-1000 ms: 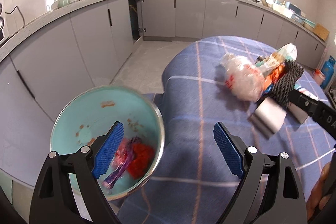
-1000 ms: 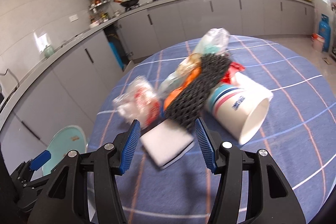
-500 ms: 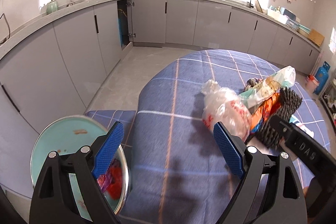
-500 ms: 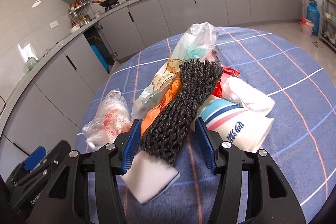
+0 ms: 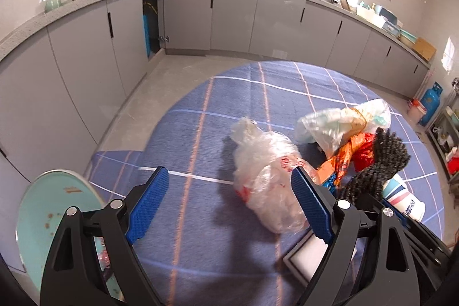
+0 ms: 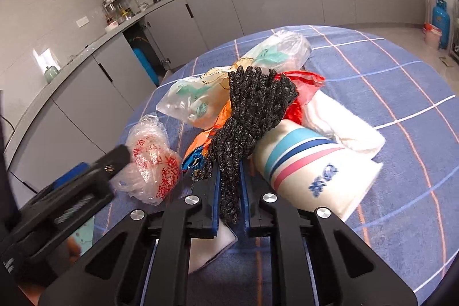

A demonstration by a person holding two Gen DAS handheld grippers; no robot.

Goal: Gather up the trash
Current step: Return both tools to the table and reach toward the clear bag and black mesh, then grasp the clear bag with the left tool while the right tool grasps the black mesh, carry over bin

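Note:
A heap of trash lies on the blue checked tablecloth (image 5: 258, 93). My right gripper (image 6: 229, 171) is shut on the lower end of a black foam net (image 6: 258, 105), which lies over a striped paper cup (image 6: 309, 162), orange and red wrappers and a clear bag with green print (image 6: 243, 76). A white pad (image 6: 218, 245) lies under the fingers. My left gripper (image 5: 229, 174) stands open above the cloth, its right pad beside a crumpled clear bag with red print (image 5: 266, 177); nothing is between its pads. A teal bin (image 5: 48, 208) with scraps inside sits at the lower left.
A folded white cloth (image 6: 344, 128) lies behind the cup. Grey kitchen cabinets (image 5: 229, 16) ring the room under a worktop, and one door stands open. A blue gas cylinder (image 5: 430, 102) stands on the floor to the right. The cloth's far half is bare.
My right gripper has closed on the black foam net. My left gripper has swung from over the teal bin to the right, toward the crumpled clear bag, still open.

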